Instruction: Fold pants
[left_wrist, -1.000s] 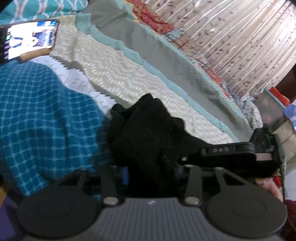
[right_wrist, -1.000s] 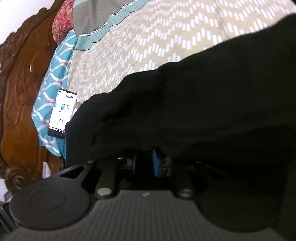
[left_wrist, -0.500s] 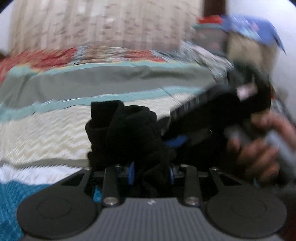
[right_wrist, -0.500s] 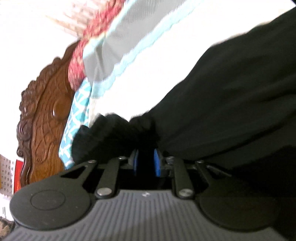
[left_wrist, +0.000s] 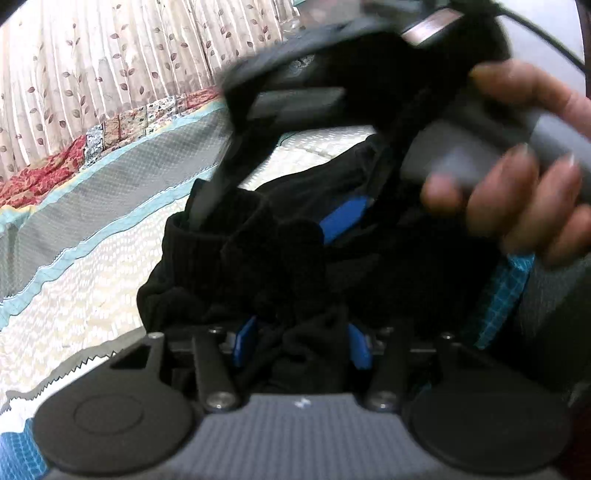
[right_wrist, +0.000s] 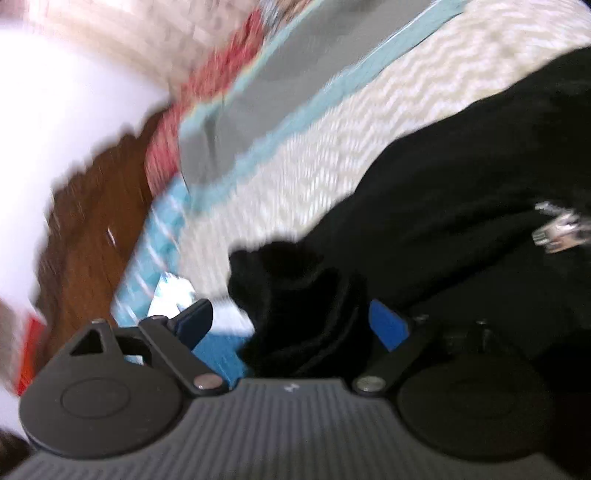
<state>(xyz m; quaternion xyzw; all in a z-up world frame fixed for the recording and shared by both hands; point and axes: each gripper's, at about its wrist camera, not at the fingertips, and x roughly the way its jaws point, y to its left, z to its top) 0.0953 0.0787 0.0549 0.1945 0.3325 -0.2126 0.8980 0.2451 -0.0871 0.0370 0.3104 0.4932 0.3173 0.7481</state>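
A: Starting on the left — what is the left gripper (left_wrist: 301, 345) doing?

B: Its jaws are opening. A bunched fold of the black pants (left_wrist: 258, 266) sits between the blue pads (left_wrist: 244, 341), but whether they press on it I cannot tell; the cloth fills the gap.

A: Where do the pants lie?

B: Heaped on the bedspread (left_wrist: 92, 280), on its cream zigzag band, with the grey and teal stripes beyond and a leaf-print curtain (left_wrist: 110, 62) behind.

A: And further right?

B: The right gripper (left_wrist: 273, 218) crosses the upper right of the left wrist view, held by a hand (left_wrist: 524, 177) on its grey handle. One of its fingers (left_wrist: 207, 199) pokes into the top of the heap.

A: Its state?

B: From its own camera the right gripper (right_wrist: 291, 321) is spreading wide, released. Cloth lies between the fingers, nearer the right pad, and the left pad stands clear of it. The view is blurred. A carved wooden headboard (right_wrist: 92, 221) shows at the left.
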